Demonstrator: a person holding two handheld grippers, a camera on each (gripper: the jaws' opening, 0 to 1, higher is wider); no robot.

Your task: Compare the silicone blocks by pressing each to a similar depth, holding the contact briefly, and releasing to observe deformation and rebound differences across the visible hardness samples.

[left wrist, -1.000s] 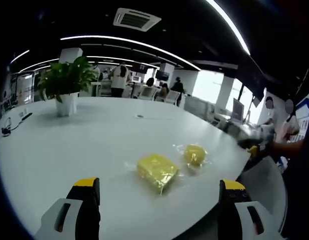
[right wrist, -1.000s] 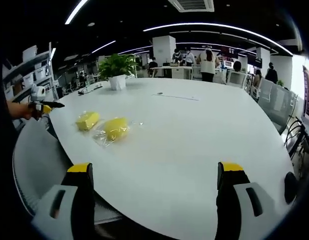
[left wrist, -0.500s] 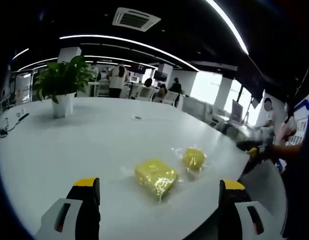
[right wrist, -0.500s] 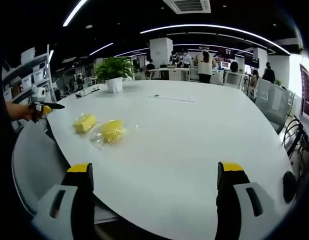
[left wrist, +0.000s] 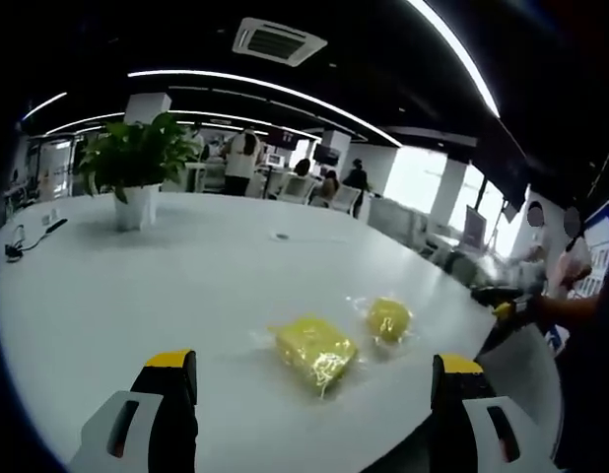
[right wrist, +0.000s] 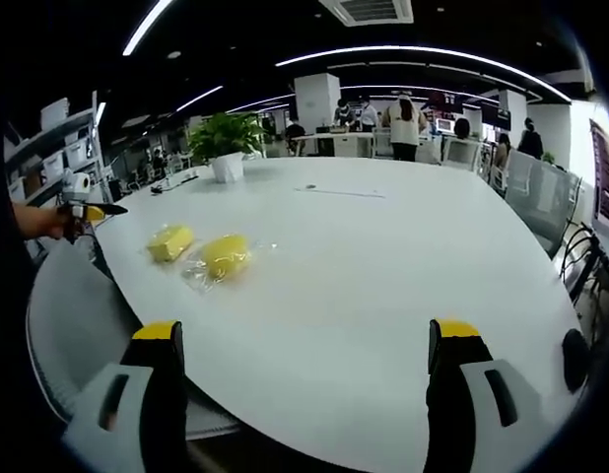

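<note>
Both yellow silicone blocks sat in clear crinkly wrap close to the near curved edge of the big white table [left wrist: 137,286], the squarish block [left wrist: 314,347] just beside the rounder block [left wrist: 388,317] but not touching, with loads of bare tabletop stretching back to a potted plant [left wrist: 135,168] at the far side. The left gripper [left wrist: 309,394] and right gripper [right wrist: 309,389] were both spread wide with nothing between the jaws, hanging off the table edge well short of the blocks. No readable labels or writing anywhere I could make out.
</note>
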